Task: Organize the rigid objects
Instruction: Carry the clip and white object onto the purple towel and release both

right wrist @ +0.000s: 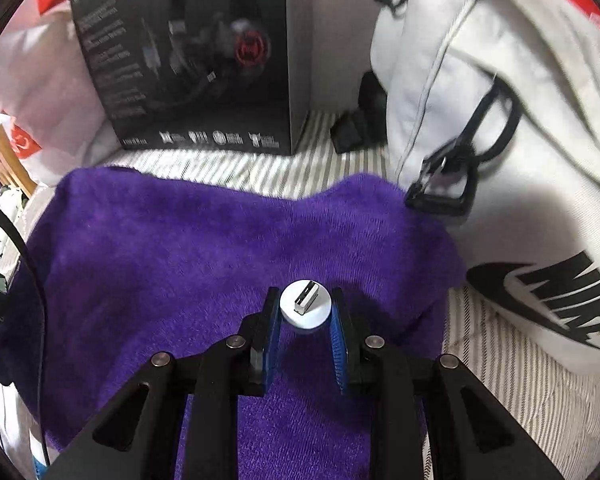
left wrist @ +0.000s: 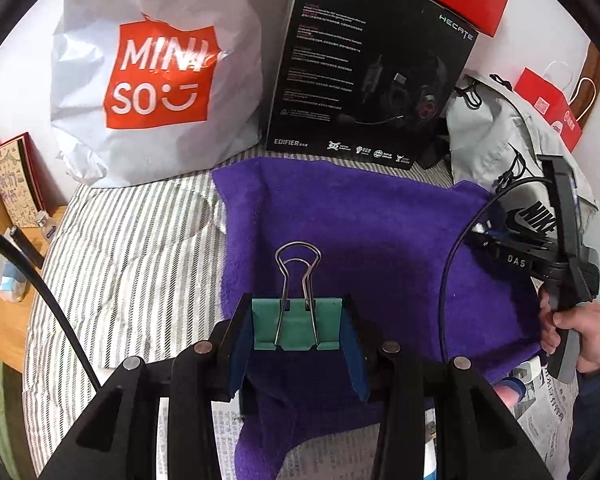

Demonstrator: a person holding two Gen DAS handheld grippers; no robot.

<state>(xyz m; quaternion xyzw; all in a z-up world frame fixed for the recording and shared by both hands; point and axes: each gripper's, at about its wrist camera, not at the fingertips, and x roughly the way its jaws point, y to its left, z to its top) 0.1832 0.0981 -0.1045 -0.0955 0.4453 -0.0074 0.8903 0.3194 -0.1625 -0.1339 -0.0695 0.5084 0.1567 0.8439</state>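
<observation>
Purple fluffy towel [left wrist: 380, 232] covers the striped bed sheet [left wrist: 140, 248], below a black headset box [left wrist: 376, 64]. Above it, the left hand-held gripper [left wrist: 298, 328] clamps a teal metal binder clip [left wrist: 298, 326], and the right hand-held gripper [right wrist: 305, 310] pinches a small round white USB plug [right wrist: 306, 308].

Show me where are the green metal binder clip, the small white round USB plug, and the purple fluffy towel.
Green metal binder clip [left wrist: 298, 326]: left wrist view, on its green body.
Small white round USB plug [right wrist: 306, 304]: right wrist view, near its metal connector.
Purple fluffy towel [right wrist: 200, 248]: right wrist view, bare middle of cloth.
</observation>
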